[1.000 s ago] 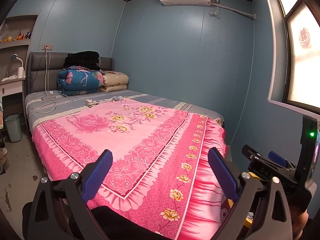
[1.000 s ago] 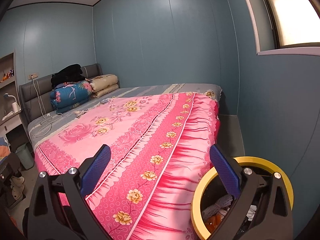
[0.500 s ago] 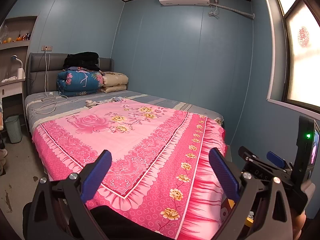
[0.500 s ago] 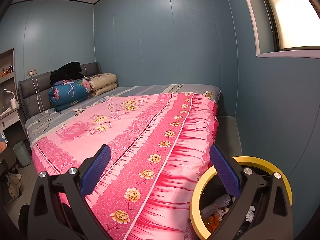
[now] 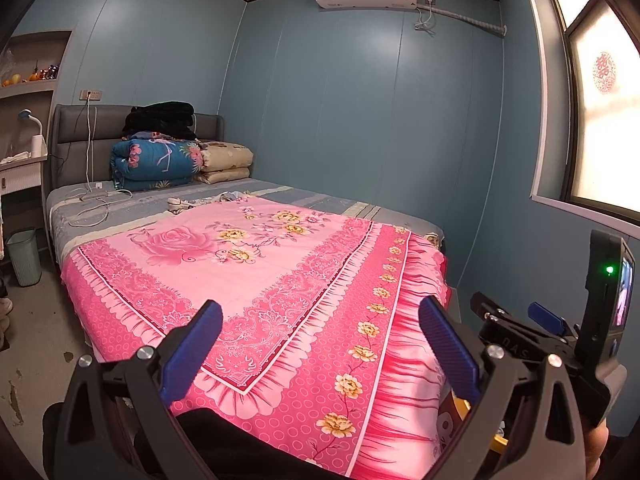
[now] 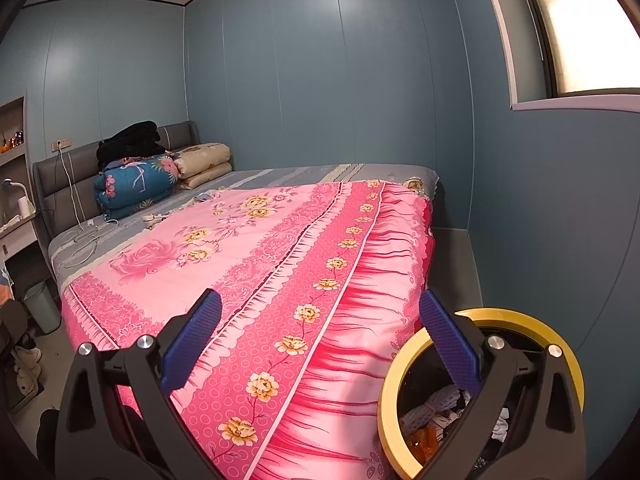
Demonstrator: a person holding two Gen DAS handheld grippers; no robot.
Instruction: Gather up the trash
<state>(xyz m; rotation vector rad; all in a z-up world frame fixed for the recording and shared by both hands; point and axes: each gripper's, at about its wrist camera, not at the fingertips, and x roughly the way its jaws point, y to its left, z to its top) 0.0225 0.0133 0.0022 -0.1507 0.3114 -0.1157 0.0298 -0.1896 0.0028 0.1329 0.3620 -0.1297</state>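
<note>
A round bin with a yellow rim (image 6: 404, 364) stands on the floor at the foot corner of the bed, with crumpled white and orange trash (image 6: 430, 412) inside it. My right gripper (image 6: 320, 340) hangs open and empty just above and left of the bin, its right finger over the rim. My left gripper (image 5: 320, 348) is open and empty over the foot of the pink floral bedspread (image 5: 256, 280). In the left wrist view the right gripper body (image 5: 560, 332) shows at the right edge. Small pale scraps (image 5: 188, 202) lie on the bed near the pillows.
Folded quilts and pillows (image 5: 168, 160) are stacked at the headboard, with white cables (image 5: 92, 208) trailing over the grey sheet. A pale green bin (image 5: 24, 256) stands on the floor left of the bed, by a desk. Blue walls close in on the right.
Both views have shifted only slightly; the right wrist view has drifted a little so the bin sits marginally lower in frame. Both grippers stay open and empty.
</note>
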